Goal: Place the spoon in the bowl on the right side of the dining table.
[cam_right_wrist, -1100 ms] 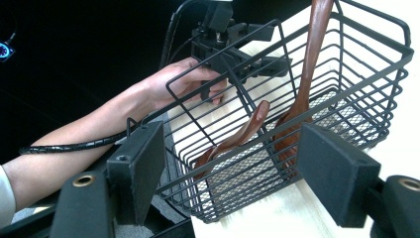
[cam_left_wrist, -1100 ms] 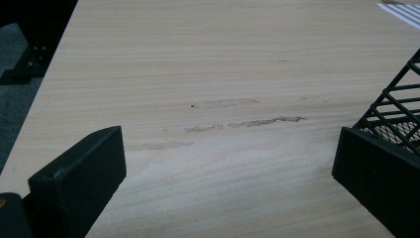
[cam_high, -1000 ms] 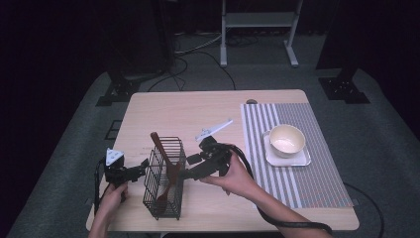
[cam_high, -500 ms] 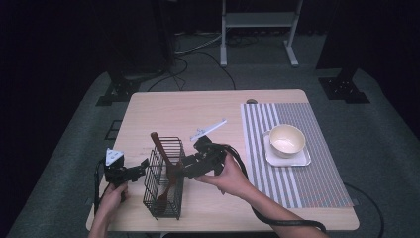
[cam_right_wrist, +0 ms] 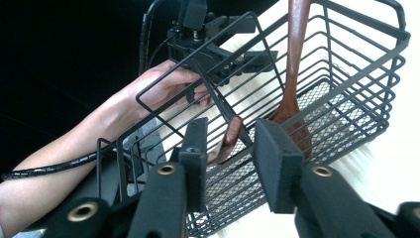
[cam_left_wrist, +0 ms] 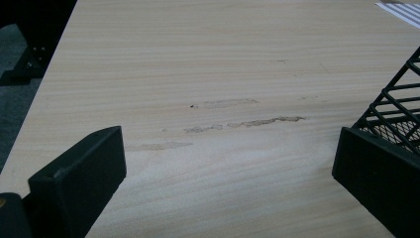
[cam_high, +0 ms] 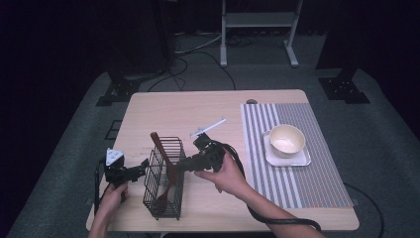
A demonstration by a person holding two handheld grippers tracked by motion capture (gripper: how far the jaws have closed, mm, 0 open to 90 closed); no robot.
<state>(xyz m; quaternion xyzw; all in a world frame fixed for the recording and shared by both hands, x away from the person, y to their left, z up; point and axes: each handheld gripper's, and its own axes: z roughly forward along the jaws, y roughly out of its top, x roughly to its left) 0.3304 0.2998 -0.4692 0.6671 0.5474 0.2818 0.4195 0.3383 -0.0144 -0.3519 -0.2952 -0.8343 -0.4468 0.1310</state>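
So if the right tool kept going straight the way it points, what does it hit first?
Most likely the black wire basket: the right tool has just been closing with the basket's rim wire between its jaws. Behind it stands the brown wooden spoon. Contact is hard to judge.

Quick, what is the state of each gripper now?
Left gripper: open, nothing between its fingers, beside the wire basket.
Right gripper: fingers have just been closing around a brown utensil handle at the basket rim; a firm grip cannot be told.

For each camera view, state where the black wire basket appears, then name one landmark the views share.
High view: the black wire basket stands lower left of centre.
Left gripper view: its corner sits at the right edge.
Right gripper view: its wires spread across centre and right.
Shared landmark: the pale wooden table.
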